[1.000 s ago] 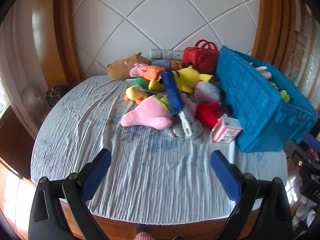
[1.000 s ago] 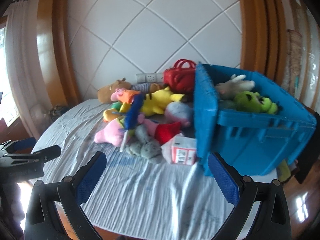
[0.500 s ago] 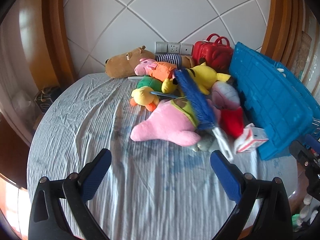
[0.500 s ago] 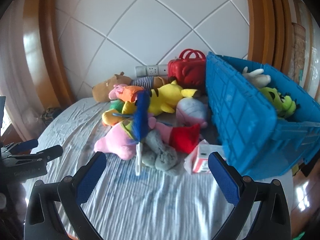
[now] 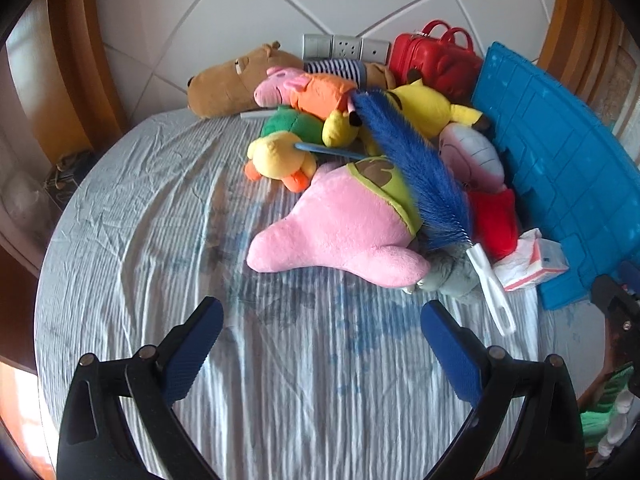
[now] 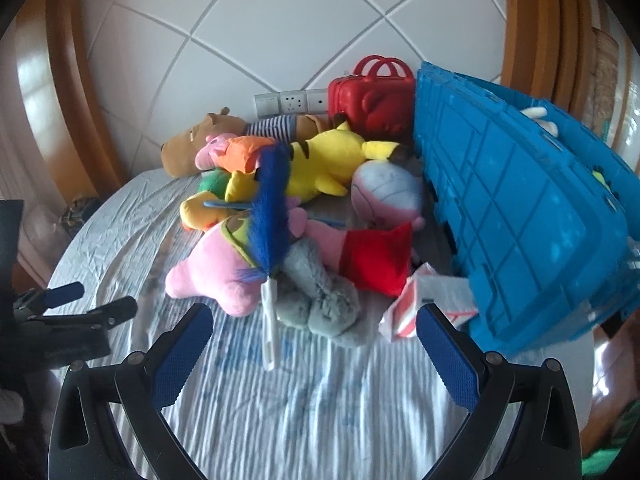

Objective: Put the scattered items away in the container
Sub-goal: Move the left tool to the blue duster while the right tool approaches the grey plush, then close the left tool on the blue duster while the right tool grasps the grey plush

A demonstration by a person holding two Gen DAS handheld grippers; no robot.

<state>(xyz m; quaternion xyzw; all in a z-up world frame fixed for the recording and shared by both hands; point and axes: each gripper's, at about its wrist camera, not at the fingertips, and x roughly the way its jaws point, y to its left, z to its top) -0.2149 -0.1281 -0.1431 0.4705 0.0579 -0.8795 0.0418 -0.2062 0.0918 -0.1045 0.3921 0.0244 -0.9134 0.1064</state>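
**Both claws open, closing in on the toy pile**

We are holding the left claw (image 5: 320, 344) low over the near part of the round worktop (image 5: 140, 240), its two blue pads spread wide with nothing between them. We are aiming it at the pink plush (image 5: 340, 228), which is lying at the front of the heap, nearest to us, and so looks like the easiest first pick.

We are holding the right claw (image 6: 314, 354) just as wide apart and just as empty, above the striped cloth. It is facing the white handle of the blue brush (image 6: 268, 216), which is resting across the pink plush (image 6: 216, 268) and beside the grey plush (image 6: 320, 292).

The scattered items are bunched toward the far edge of the worktop, pressed against the wall: a brown plush (image 5: 232, 80), a yellow plush (image 5: 424, 108), a red case (image 5: 436, 60) and a small red-and-white carton (image 5: 532, 264) among them. The blue container (image 6: 520, 216) is sitting at the right edge, touching the pile, so we judge each carry will be short. A few toys are already lying inside it, seen from the right wrist.

We are judging the task as barely begun, with most things yet to be lifted in.
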